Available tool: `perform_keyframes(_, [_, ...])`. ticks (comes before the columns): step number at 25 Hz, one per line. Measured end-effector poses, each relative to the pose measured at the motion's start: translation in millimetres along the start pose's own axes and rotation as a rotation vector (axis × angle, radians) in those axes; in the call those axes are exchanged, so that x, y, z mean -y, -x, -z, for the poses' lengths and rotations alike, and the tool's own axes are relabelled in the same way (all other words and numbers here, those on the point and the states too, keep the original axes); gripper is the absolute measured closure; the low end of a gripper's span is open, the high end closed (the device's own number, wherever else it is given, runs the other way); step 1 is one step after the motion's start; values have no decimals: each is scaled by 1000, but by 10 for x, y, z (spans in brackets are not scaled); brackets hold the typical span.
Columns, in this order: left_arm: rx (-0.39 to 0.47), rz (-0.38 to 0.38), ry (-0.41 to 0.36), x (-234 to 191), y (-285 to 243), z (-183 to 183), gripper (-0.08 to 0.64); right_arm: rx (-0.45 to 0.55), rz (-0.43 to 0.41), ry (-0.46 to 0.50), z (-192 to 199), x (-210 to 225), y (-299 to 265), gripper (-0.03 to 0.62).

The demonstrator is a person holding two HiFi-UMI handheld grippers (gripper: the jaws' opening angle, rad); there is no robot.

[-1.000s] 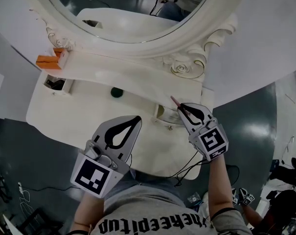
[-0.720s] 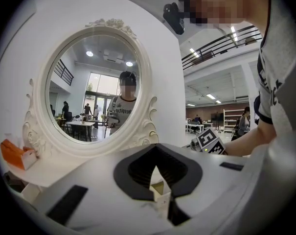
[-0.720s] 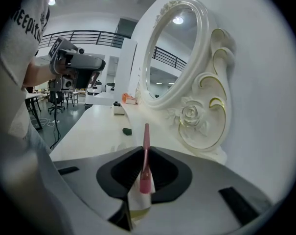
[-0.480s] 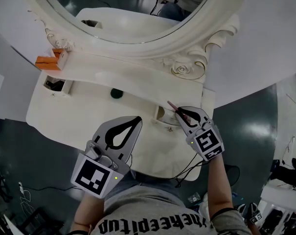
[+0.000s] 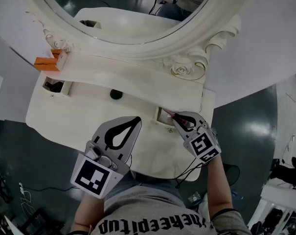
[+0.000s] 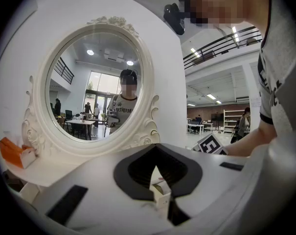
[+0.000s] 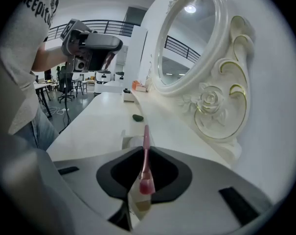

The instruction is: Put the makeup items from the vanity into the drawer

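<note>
Pink makeup stick (image 7: 146, 155), slim and straight with a thicker end at the grasp, is pinched between the closed fingers of the right gripper (image 5: 179, 120). It is held by that thick end, and the thin end points away toward the small white open drawer (image 5: 163, 114) at the right of the white vanity table (image 5: 89, 112). The thin tip is over the drawer's opening; whether it touches the drawer cannot be told.

The stick looks light and stiff, and its smooth round body could roll or swivel in a loose pinch. The thick end is the sensible place to hold it, since it gives the pads more surface, and a firm but gentle squeeze should be enough. Because the drawer is narrow, the long stick probably has to be lined up along it before the fingers let go, or one end may catch on the rim.

The left gripper (image 5: 136, 120) hangs near the person over the table's front edge, its fingers closed on nothing. Farther left on the table lies a small dark green round item (image 5: 116, 94), apparently not yet put away. At the far left stand an orange box (image 5: 46, 62) and a second open compartment (image 5: 54, 84) with dark contents. The oval white-framed mirror (image 5: 123, 13) rises at the far side.
</note>
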State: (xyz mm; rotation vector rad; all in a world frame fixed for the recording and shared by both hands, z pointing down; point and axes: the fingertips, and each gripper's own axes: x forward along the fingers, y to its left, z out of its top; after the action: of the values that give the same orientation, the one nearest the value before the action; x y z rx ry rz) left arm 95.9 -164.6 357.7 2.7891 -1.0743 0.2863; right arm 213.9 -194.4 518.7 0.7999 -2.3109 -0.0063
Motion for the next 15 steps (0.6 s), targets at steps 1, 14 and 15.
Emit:
perform_keyframes(1, [-1, 1, 0, 2, -3, 3, 541, -13, -8, 13, 21, -16, -3, 529])
perform_keyframes(14, [1, 6, 1, -18, 8, -6, 541, -42, -6, -48, 62, -41, -3, 518])
perform_keyframes(15, [2, 7, 1, -18, 9, -5, 541, -45, -6, -51, 63, -44, -4, 517])
